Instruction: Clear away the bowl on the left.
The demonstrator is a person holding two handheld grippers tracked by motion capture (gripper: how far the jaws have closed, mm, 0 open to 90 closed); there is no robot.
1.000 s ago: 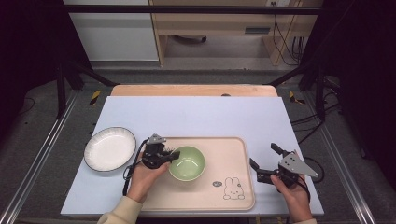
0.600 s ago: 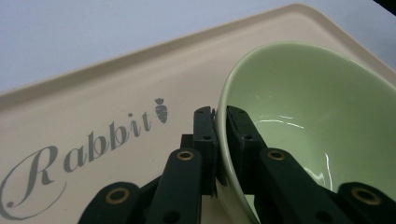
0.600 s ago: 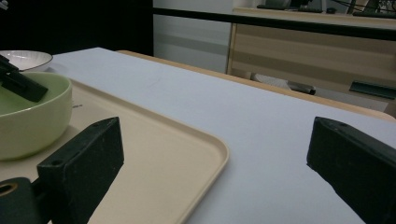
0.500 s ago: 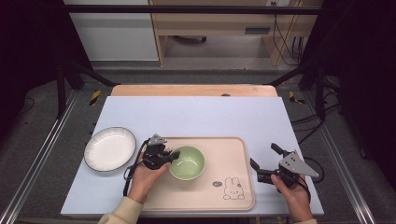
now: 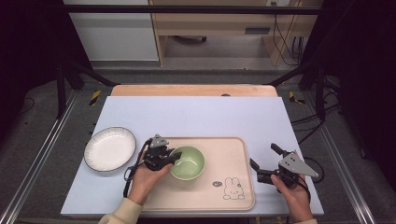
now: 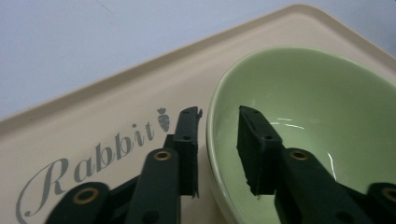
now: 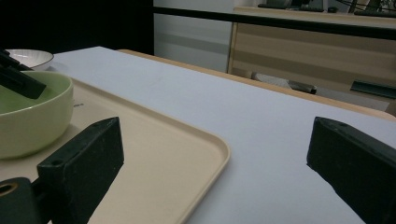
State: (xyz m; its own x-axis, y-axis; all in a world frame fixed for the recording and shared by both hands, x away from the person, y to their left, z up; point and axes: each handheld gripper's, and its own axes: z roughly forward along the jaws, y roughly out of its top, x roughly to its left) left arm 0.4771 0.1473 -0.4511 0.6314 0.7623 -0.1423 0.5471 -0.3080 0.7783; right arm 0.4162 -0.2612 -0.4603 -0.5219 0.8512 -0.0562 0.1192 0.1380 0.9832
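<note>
A pale green bowl (image 5: 189, 163) (image 6: 317, 107) (image 7: 28, 121) sits empty on the beige tray (image 5: 233, 154) (image 6: 116, 102) (image 7: 154, 154), left of its middle. At the bowl's left rim my left gripper (image 5: 173, 156) (image 6: 219, 114) is open: one jaw stands outside the rim, the other inside the bowl, with small gaps on both sides of the rim. My right gripper (image 5: 263, 155) (image 7: 215, 135) is wide open and empty, low over the blue mat just off the tray's right edge.
A white plate (image 5: 109, 149) (image 7: 28, 56) lies on the blue mat left of the tray. The tray carries a rabbit drawing (image 5: 231, 186) at its front right. The mat (image 5: 201, 112) stretches bare behind the tray to the table's wooden far edge.
</note>
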